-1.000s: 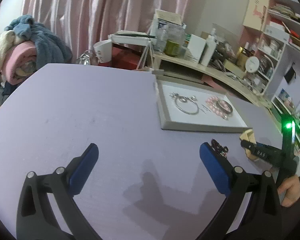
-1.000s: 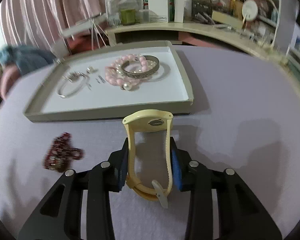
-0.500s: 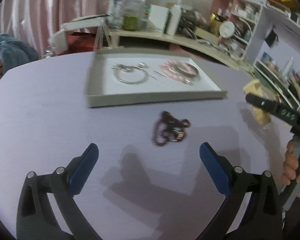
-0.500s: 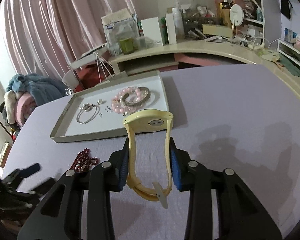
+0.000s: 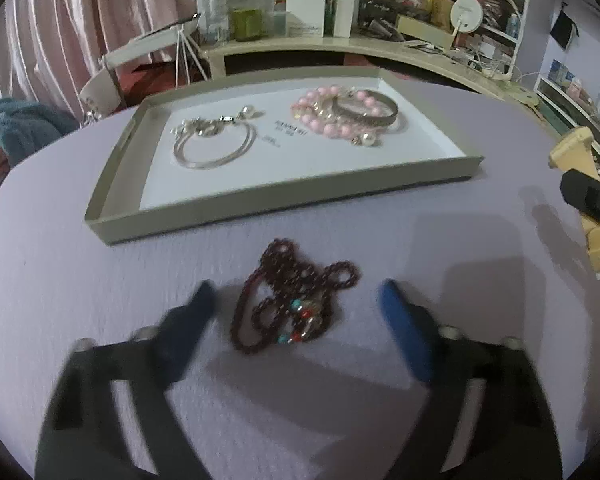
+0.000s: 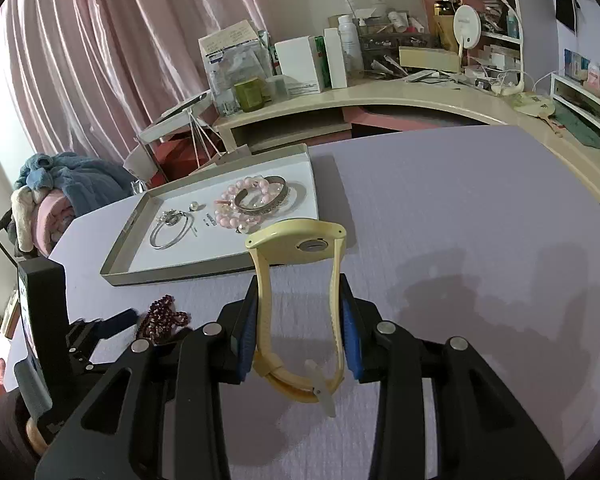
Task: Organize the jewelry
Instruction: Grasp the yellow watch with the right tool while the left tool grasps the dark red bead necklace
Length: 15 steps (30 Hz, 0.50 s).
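Two grippers: both in play over one bench, one loaded and one about to load.
Bench point(image 5: 80, 280): lilac top; since a second ago the left view has swung from bare surface round to the jewelry.
Tray point(image 5: 260, 210): shallow, grey-walled, white-floored, near the far edge; it holds a silver chain point(image 5: 216, 148) on its left and pink bead bracelets with a metal bangle point(image 5: 366, 110) on its right.
Right gripper point(image 6: 300, 332): clamped on the straps of a yellow watch point(image 6: 296, 240), lifted clear of the bench in front of the tray, grip unchanged.
Left gripper point(image 5: 296, 312): jaws have just been closing from full width; now partly closed, blurred, either side of the beads, pads not pressing them.
Dark red bead necklace point(image 5: 296, 300): heaped on the bench just in front of the tray's near wall, between the left pads.
Meaning: the left hand has found the last loose piece; closing on it looks next, then both items go to the tray.
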Each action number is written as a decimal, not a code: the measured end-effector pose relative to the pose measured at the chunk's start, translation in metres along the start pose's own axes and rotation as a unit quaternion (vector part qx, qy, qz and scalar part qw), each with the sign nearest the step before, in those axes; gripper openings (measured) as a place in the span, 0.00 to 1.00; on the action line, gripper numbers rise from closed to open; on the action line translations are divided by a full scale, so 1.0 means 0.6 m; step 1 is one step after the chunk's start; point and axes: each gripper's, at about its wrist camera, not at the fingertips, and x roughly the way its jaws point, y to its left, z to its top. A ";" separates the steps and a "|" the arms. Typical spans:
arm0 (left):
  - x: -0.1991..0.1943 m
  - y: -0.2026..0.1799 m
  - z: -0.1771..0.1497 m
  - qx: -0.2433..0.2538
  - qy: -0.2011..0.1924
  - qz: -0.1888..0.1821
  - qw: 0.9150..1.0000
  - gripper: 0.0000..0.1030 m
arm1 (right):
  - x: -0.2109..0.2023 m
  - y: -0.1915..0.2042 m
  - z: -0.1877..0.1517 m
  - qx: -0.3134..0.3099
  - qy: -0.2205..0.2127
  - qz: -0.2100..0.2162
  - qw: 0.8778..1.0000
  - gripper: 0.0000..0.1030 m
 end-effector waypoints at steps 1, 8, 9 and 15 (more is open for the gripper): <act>-0.001 -0.002 0.001 0.001 -0.002 0.001 1.000 0.66 | 0.000 0.000 0.000 0.000 0.000 0.001 1.000 0.36; -0.007 -0.001 0.005 -0.007 -0.010 -0.019 1.000 0.12 | 0.002 0.007 -0.003 0.001 0.006 0.008 1.000 0.36; -0.007 0.003 0.005 -0.011 -0.008 -0.026 1.000 0.11 | 0.001 0.008 -0.003 0.000 0.006 0.009 1.000 0.36; -0.046 0.050 -0.005 -0.018 -0.014 -0.048 0.999 0.09 | -0.018 0.018 -0.001 -0.003 -0.006 0.012 1.000 0.36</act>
